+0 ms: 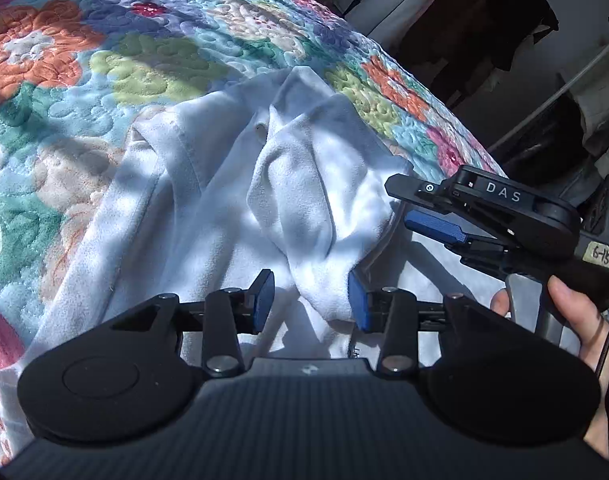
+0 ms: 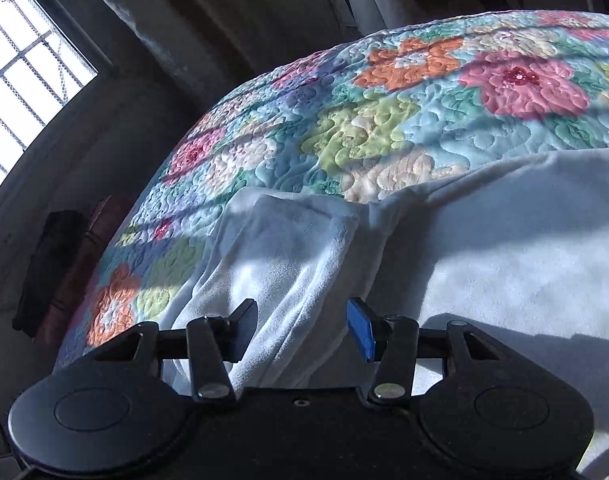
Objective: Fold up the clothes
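Sunlight and shadow fall across a flowered quilt [image 1: 152, 60] on a bed, where a white garment [image 1: 224, 184] lies crumpled near the quilt's edge, one bunched fold raised at its middle. Over it, the left gripper [image 1: 311, 300] has its jaws apart, that fold sitting between the blue pads. To its right, the right gripper [image 1: 428, 210] also stands apart, with white cloth [image 2: 296, 256] between its fingers. A barred window [image 2: 20, 80] glows beyond the bed.

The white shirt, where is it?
In the left wrist view the white shirt lies crumpled on the flowery quilt, just ahead of the open left gripper.
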The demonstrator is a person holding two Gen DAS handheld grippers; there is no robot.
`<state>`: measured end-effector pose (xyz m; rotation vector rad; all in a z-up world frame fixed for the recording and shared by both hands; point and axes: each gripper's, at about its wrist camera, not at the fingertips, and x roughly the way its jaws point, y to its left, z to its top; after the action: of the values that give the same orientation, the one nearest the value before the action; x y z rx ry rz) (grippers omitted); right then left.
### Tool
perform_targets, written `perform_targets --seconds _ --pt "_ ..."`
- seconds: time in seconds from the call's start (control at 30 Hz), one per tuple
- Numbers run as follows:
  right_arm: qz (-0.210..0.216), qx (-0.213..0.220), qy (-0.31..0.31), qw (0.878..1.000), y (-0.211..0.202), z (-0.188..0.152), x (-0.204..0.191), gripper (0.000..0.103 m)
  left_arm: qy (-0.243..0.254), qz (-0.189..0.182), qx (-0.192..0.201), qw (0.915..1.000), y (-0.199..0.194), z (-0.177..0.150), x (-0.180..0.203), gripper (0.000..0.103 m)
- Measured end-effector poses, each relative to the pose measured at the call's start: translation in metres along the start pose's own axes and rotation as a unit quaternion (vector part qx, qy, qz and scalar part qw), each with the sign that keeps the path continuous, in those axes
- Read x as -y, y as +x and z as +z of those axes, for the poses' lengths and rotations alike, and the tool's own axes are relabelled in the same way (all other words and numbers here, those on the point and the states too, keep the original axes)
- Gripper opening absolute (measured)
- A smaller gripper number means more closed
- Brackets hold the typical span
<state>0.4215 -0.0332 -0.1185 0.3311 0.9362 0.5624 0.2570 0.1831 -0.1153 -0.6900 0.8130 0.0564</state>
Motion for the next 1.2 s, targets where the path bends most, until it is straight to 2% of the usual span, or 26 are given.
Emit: perform_targets --seconds 0.13,0.2,0.23,0.27,0.3,0.4,0.47,0.5,0.53,0.6,0.63,0.67,0.73,0.8,0.83,0.87,0.9,0.97,1.1,1.2 --pt "-0.002 0.006 -0.015 1.0 0.012 0.001 -0.005 0.055 -0.019 0.01 0.0 0.9998 -0.03 -0.006 -0.024 0.039" --pt "0.017 0.013 -0.037 0.999 0.012 0.0 -0.01 0.039 -0.035 0.01 0.004 0.9993 -0.044 -0.008 -0.037 0.039" --pt "0.033 0.005 -0.051 0.998 0.013 -0.001 -0.014 0.017 -0.044 0.01 0.007 0.999 -0.05 -0.009 -0.043 0.039" --pt "0.037 0.0 -0.056 0.998 0.013 -0.002 -0.016 0.003 -0.058 0.005 0.013 0.9982 -0.055 -0.011 -0.049 0.039" --pt "0.044 -0.002 -0.065 0.997 0.012 -0.004 -0.019 0.003 -0.074 -0.002 0.019 0.997 -0.061 -0.014 -0.055 0.039" --pt "0.083 0.008 -0.073 0.994 -0.005 -0.014 -0.026 0.003 -0.112 -0.022 0.02 0.9933 -0.068 -0.02 -0.064 0.039" --pt "0.147 0.011 -0.067 0.987 -0.024 -0.024 -0.031 0.003 -0.11 -0.02 0.015 0.9936 -0.069 -0.023 -0.061 0.039" --pt "0.163 0.002 -0.073 0.984 -0.029 -0.028 -0.036 0.003 -0.096 -0.014 0.012 0.9952 -0.068 -0.022 -0.056 0.039" --pt "0.158 -0.008 -0.081 0.984 -0.032 -0.031 -0.042 0.005 -0.082 -0.008 0.01 0.9965 -0.067 -0.022 -0.052 0.039" --pt "0.126 -0.003 -0.089 0.988 -0.032 -0.031 -0.046 0.011 -0.061 -0.006 0.011 0.9981 -0.067 -0.022 -0.043 0.039" --pt "0.11 0.002 -0.087 0.99 -0.029 -0.028 -0.044 0.03 -0.051 -0.008 0.013 0.9985 -0.067 -0.021 -0.038 0.039" --pt "0.095 0.003 -0.077 0.992 -0.024 -0.025 -0.039 0.04 -0.044 -0.011 0.014 0.9989 -0.067 -0.021 -0.035 0.039" --pt "0.064 0.0 -0.052 0.997 -0.014 -0.018 -0.028 0.04 -0.026 -0.016 0.01 0.9995 -0.066 -0.021 -0.029 0.041" --pt "0.04 -0.012 -0.02 0.999 -0.006 -0.012 -0.015 0.043 0.0 -0.004 0.011 0.9999 -0.065 -0.021 -0.028 0.041" --pt "0.037 -0.016 -0.009 0.999 -0.002 -0.011 -0.011 0.053 0.013 0.004 0.012 0.9998 -0.065 -0.022 -0.029 0.041" --pt "0.034 -0.02 0.002 0.999 0.001 -0.011 -0.007 0.059 0.022 0.011 0.013 0.9996 -0.066 -0.023 -0.03 0.041" --pt "0.026 -0.019 0.006 0.999 0.003 -0.011 -0.003 0.059 0.022 0.017 0.012 0.9995 -0.065 -0.024 -0.034 0.045" --pt "0.012 -0.016 0.01 1.0 0.007 -0.011 0.0 0.061 0.007 0.026 -0.001 0.9996 -0.064 -0.026 -0.045 0.047" --pt "0.033 -0.006 0.02 0.999 0.018 -0.012 0.004 0.061 -0.003 0.025 -0.011 0.9996 -0.066 -0.029 -0.057 0.047" --pt "0.069 0.006 0.001 0.998 0.021 -0.013 -0.004 0.043 -0.002 0.027 -0.007 0.9996 -0.07 -0.031 -0.06 0.047"
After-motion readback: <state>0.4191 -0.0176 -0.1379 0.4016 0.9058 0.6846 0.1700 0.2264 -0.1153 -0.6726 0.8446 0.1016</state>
